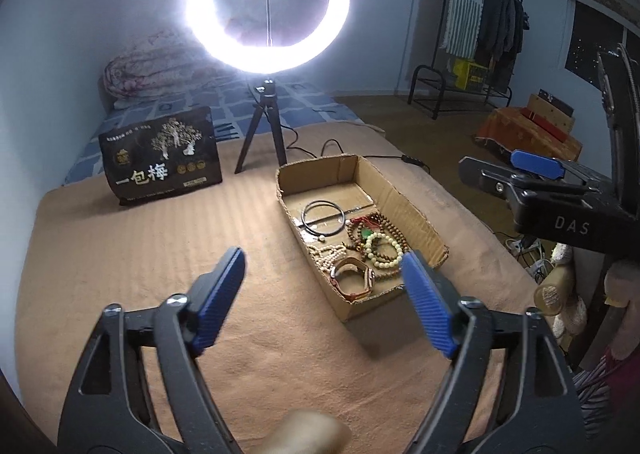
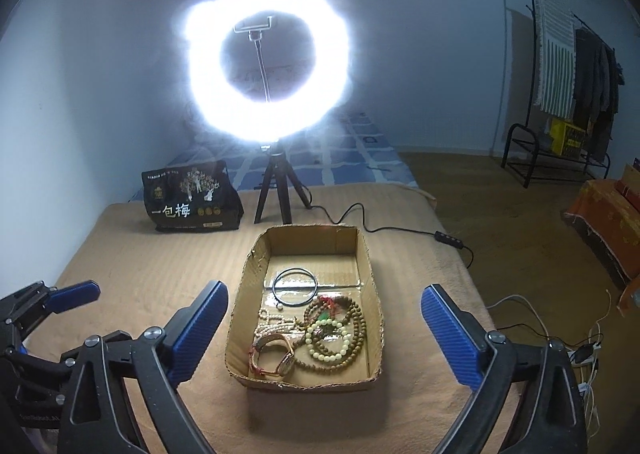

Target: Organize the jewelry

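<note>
- The left gripper (image 1: 322,282), black-armed with ribbed blue pads, stands wide apart with nothing between its fingers; the right gripper (image 2: 322,318) is equally spread and empty.
- White letters "DAS" show on the right gripper's body, seen only in the left wrist view.
- The shallow brown cardboard box (image 1: 404,210) (image 2: 370,254) lies just ahead of both grippers, right of the left one, centred for the right.
- Inside lie a thin black ring bangle (image 2: 295,287), brown wooden bead strands (image 2: 356,328), a pale bead bracelet (image 2: 329,338) and a tan-strapped watch (image 2: 276,358).
- Beyond stands a black pouch (image 1: 160,162) printed "一包梅", beside a glowing ring light (image 1: 267,2).
- Only the right wrist view shows the cable's switch (image 2: 448,237).
</note>
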Tool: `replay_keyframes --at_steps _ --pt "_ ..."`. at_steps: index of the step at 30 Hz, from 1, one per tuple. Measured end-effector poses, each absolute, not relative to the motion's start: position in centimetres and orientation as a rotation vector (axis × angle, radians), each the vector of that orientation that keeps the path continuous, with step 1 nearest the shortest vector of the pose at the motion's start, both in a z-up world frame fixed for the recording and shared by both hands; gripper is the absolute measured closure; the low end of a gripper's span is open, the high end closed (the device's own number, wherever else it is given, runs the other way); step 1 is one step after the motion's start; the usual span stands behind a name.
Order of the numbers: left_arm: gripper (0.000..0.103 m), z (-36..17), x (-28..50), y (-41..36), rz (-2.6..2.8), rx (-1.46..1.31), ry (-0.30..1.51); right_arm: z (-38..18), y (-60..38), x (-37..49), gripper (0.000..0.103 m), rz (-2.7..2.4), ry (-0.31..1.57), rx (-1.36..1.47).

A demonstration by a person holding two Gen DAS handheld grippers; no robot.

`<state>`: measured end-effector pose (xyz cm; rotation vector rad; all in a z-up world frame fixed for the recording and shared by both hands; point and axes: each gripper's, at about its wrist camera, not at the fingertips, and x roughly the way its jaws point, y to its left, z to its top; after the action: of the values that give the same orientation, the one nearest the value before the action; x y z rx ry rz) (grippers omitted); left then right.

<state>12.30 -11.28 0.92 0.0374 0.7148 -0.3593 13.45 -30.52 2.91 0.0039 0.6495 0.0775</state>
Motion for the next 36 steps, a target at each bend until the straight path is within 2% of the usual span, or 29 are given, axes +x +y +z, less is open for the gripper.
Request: replay_keyframes --at_steps 11,13,14,36 --pt "0.013 1.6 11.0 -11.0 -0.306 0.084 0.676 3.2 -30.5 12.2 0.0 0.05 0.611 -0.009" --pt "0.007 1.6 10.9 -11.1 -0.291 0.1 0.671 3.3 -30.5 12.2 0.0 0.048 0.608 -0.006" --pt "0.0 1.6 10.8 -11.1 -0.283 0.107 0.664 3.3 -30.5 12.2 0.0 0.048 0.609 -0.006" --pt "0.0 1.5 11.2 -10.4 -0.242 0.097 0.671 2.6 -30.4 12.2 0.0 0.05 0.624 -0.02"
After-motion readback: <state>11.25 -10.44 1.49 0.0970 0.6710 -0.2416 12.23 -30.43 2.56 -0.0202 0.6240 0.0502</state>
